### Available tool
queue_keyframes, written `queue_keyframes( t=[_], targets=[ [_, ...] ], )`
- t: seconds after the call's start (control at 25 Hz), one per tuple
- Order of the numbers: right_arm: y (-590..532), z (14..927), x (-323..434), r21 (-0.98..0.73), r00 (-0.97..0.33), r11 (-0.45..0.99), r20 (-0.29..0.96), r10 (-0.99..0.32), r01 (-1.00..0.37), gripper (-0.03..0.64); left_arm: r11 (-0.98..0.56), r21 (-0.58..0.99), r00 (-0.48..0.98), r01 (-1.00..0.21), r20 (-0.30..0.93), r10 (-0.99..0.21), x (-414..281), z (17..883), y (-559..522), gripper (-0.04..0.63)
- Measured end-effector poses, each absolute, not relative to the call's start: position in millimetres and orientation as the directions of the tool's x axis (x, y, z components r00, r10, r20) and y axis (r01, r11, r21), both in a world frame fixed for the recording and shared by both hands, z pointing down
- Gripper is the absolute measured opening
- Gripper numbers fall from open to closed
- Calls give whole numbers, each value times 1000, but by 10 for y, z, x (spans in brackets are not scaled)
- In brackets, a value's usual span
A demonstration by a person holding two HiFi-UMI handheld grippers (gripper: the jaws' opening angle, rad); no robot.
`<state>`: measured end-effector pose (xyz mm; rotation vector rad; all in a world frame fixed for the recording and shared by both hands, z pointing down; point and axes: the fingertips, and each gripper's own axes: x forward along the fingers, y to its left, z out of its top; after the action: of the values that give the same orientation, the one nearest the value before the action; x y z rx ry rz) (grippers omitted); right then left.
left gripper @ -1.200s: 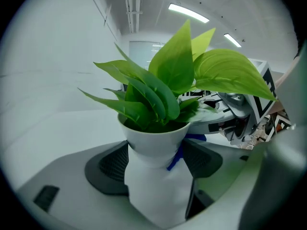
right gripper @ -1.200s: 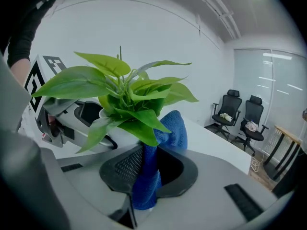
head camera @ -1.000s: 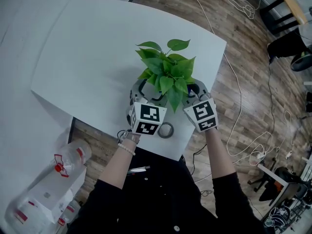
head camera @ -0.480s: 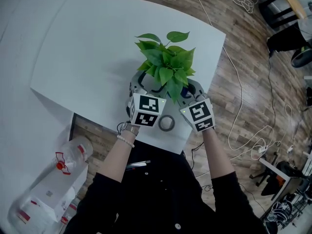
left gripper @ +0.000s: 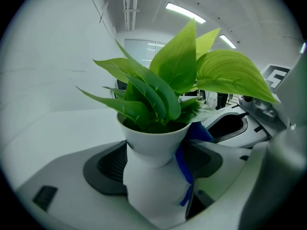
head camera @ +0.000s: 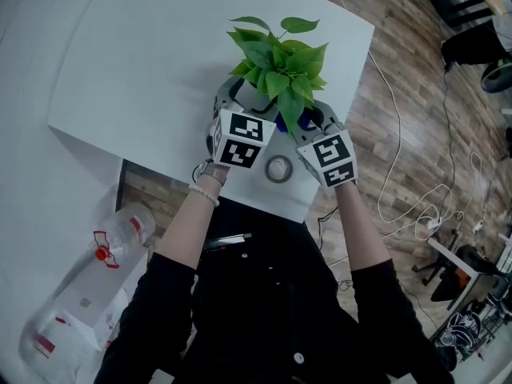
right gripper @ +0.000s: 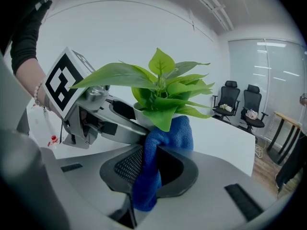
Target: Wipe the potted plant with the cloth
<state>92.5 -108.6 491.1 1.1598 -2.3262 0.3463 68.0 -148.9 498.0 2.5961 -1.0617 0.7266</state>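
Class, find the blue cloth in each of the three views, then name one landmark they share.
Head view: blue cloth barely shows, centre, under the leaves.
Left gripper view: lower centre, against the pot's right side.
Right gripper view: centre, clamped between the jaws.
Shared landmark: the potted plant.

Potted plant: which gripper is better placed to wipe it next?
Right. The right gripper is shut on the blue cloth, which touches the white pot; the left gripper clamps that pot, steadying it.

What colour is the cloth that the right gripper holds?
The cloth is blue; the right gripper view shows it best.
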Motion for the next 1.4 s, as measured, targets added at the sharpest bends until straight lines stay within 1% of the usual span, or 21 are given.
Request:
queue_keyframes(
  t=[0.32,0.52,0.72,1.0,1.04,1.08,1.16,1.2,1.32,1.4],
  targets=[
    [-1056,4925,916,0,-490,590,557,-671,-807,95,-750,77,654,-656,554,-515,669,5013,-1436,362],
    [-1089,4935,984,-7,-465,558,560,-686,-830,95,-777,100,691,-621,539,-482,661,4903,-1434,362],
    [-1083,4946,1138,-12,-415,497,569,-710,-868,95,-785,92,699,-612,528,-483,524,4823,-1363,363],
    [-955,4897,1325,-45,-353,400,566,-745,-915,95,-770,82,687,-632,519,-509,227,4772,-1216,360],
    [-924,4874,1335,-49,-346,388,566,-749,-920,95,-768,70,685,-636,509,-521,188,4735,-1201,350],
    [-889,4849,1342,-52,-339,378,565,-752,-925,95,-765,53,680,-642,500,-536,149,4688,-1188,314],
    [-813,4797,1343,-52,-328,363,564,-758,-930,95,-750,15,663,-662,478,-576,69,4574,-1183,175],
    [-778,4768,1343,-50,-322,357,562,-762,-933,95,-742,1,657,-671,465,-594,34,4508,-1188,138],
    [-693,4645,1349,-38,-298,333,549,-781,-942,95,-734,-35,657,-678,420,-626,-21,4279,-1197,57],
    [-617,4538,1356,-30,-281,314,536,-796,-949,95,-742,-52,668,-668,397,-629,-25,4126,-1159,35]
  ],
)
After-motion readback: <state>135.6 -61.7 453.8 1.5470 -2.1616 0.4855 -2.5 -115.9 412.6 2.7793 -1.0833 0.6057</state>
